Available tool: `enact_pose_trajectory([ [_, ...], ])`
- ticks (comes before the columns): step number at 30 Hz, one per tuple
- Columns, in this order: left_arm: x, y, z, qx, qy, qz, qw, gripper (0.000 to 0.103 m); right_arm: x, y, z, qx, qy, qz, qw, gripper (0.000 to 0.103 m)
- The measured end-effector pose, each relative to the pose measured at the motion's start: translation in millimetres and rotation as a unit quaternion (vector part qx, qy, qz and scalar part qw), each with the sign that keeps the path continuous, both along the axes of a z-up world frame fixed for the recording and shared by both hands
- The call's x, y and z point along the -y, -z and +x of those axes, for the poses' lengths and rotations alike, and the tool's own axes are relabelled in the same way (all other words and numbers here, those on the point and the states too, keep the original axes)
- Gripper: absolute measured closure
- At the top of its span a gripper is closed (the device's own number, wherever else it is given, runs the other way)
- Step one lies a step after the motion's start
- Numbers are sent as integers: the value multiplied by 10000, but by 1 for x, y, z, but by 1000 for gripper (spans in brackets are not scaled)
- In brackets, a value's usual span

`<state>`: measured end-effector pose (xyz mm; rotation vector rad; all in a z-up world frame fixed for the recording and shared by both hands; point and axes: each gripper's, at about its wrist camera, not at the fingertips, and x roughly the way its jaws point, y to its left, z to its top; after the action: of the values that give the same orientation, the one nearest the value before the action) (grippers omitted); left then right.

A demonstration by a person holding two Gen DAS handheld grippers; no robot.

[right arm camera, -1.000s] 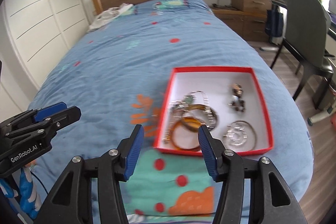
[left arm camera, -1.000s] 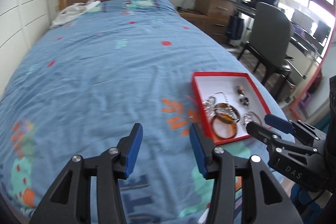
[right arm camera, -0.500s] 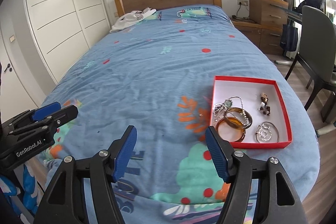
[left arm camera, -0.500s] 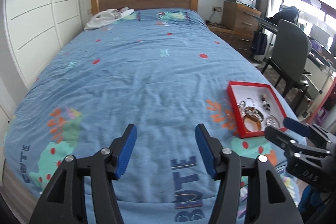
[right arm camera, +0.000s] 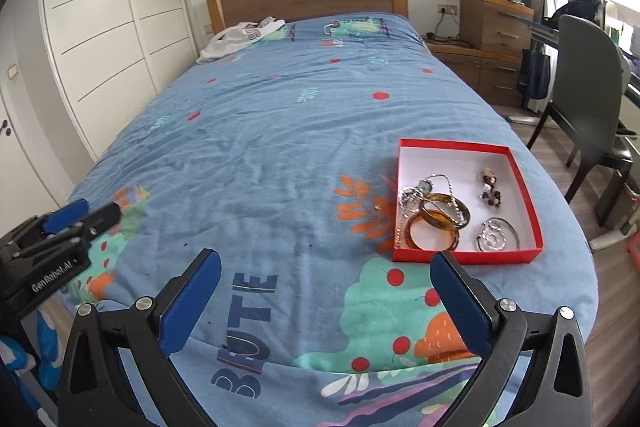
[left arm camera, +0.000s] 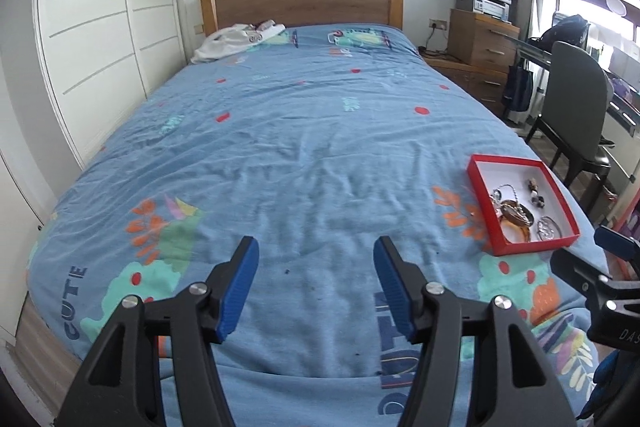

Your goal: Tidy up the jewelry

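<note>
A shallow red box point(right arm camera: 468, 258) point(left arm camera: 482, 203) with a white inside lies on the blue bed cover, near the bed's right edge. In it are two amber bangles point(right arm camera: 434, 237) point(left arm camera: 516, 223), a silver chain point(right arm camera: 416, 191), silver hoops point(right arm camera: 498, 235) and a dark beaded piece point(right arm camera: 490, 187). My right gripper point(right arm camera: 326, 259) hangs over the foot of the bed, short of the box and left of it. Its jaws are opening with nothing between them. My left gripper point(left arm camera: 316, 247) is further left over bare cover, its jaws also opening and empty.
The bed cover point(left arm camera: 304, 131) runs back to a wooden headboard point(left arm camera: 304, 1), with a white garment point(left arm camera: 236, 41) near it. White wardrobe doors point(left arm camera: 92, 39) line the left. A grey chair point(right arm camera: 584, 75) and a wooden dresser point(right arm camera: 494, 23) stand to the right.
Both grippers have drawn back and up from the red box, which now looks smaller and farther off. Both pairs of jaws have spread wider. The jewelry in the box has not moved.
</note>
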<state>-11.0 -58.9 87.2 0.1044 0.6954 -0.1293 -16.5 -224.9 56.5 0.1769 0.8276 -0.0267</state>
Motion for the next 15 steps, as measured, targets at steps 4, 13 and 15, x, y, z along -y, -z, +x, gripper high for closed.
enact_pose_trajectory([
  [4,-3,-1,-3,85,25,-29,10000,45,2,5,-3,-43,114,-27,9999,1],
  [13,-7,6,2,-67,-41,-6,10000,45,3,14,-5,-39,215,-134,9997,1],
  [15,-7,9,4,-107,-33,4,9999,45,4,16,-5,-40,239,-139,9996,1],
])
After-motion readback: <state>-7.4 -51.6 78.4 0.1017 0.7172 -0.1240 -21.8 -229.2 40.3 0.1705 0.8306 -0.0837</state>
